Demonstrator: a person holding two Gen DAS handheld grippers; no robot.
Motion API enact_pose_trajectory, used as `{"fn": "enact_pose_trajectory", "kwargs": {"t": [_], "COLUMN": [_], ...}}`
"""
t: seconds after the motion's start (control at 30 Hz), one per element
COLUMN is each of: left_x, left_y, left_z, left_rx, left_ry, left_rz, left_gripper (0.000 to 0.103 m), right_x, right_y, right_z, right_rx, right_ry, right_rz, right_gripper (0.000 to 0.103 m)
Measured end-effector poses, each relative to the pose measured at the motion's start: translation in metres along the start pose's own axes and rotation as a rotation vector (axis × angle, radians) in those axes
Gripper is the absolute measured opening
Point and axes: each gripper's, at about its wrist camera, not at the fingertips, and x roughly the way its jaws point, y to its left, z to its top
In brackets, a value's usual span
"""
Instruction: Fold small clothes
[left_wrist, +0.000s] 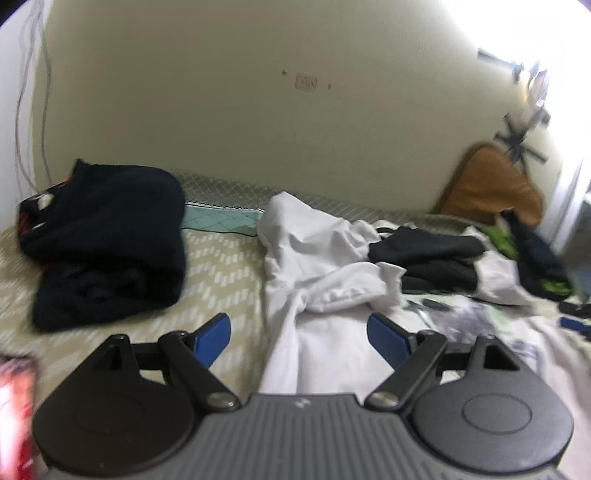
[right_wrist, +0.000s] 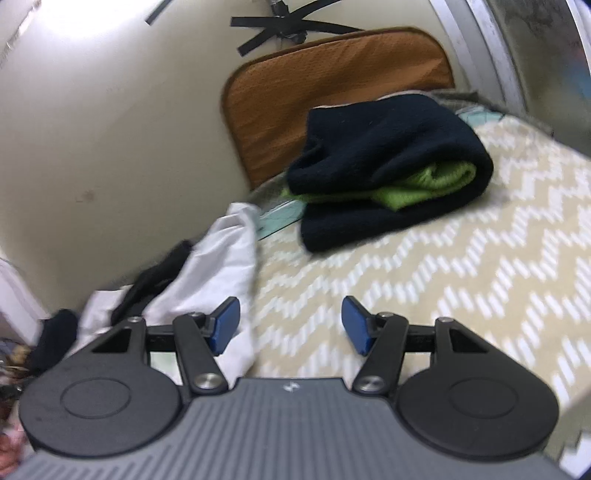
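Left wrist view: the left gripper (left_wrist: 299, 338) fills the bottom of the frame, its blue fingers (left_wrist: 212, 338) spread wide and released, nothing between them but a crumpled white garment (left_wrist: 314, 266) lying on the bed below. The bed (left_wrist: 221, 273) has a beige zigzag cover. At centre left sits a folded dark navy garment (left_wrist: 107, 240). Right of the white one lies a black garment (left_wrist: 428, 247), and further right a printed shirt (left_wrist: 480, 317). An orange cushion (left_wrist: 487, 188) leans on the wall at upper right.

Right wrist view: the right gripper (right_wrist: 290, 328) hovers over the zigzag cover (right_wrist: 443, 280), fingers (right_wrist: 356, 328) apart and empty. A navy and green folded garment (right_wrist: 388, 166) lies at centre right, before the orange cushion (right_wrist: 314, 85). The white garment (right_wrist: 221, 266) trails at lower left, just beside the left-hand finger.
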Motion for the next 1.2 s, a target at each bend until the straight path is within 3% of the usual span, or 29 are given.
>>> {"fn": "enact_pose_trajectory", "kwargs": {"t": [0.13,0.3,0.5,0.63,0.83,1.1,1.2], "left_x": [-0.062,-0.107,-0.141,-0.148,-0.164,-0.155,-0.147], "left_y": [0.031,0.039,0.034,0.032,0.049,0.037,0.039], "left_z": [-0.022,-0.058,-0.095,-0.114,-0.135,-0.146,-0.148], "left_rx": [-0.036,-0.076,-0.102,-0.091,-0.204,-0.219,-0.251], "left_ry": [0.051,0.144,0.197,0.243,0.249,0.274,0.286], "left_rz": [-0.085,-0.102,-0.125,-0.098,-0.112,-0.136,-0.142], "left_gripper": [0.085,0.077,0.075,0.075,0.077,0.078,0.072], "right_x": [-0.040,-0.084,-0.112,-0.124,-0.141,-0.151,-0.150], "right_y": [0.006,0.018,0.019,0.015,-0.002,-0.004,0.000], "right_z": [-0.011,-0.041,-0.075,-0.084,-0.085,-0.093,-0.098], "right_rx": [-0.022,-0.099,-0.129,-0.147,-0.159,-0.155,-0.164], "right_ry": [0.072,0.189,0.301,0.339,0.359,0.439,0.438], "right_rz": [0.128,0.236,0.262,0.241,0.223,0.321,0.341], "right_gripper": [0.056,0.056,0.057,0.057,0.056,0.056,0.056]}}
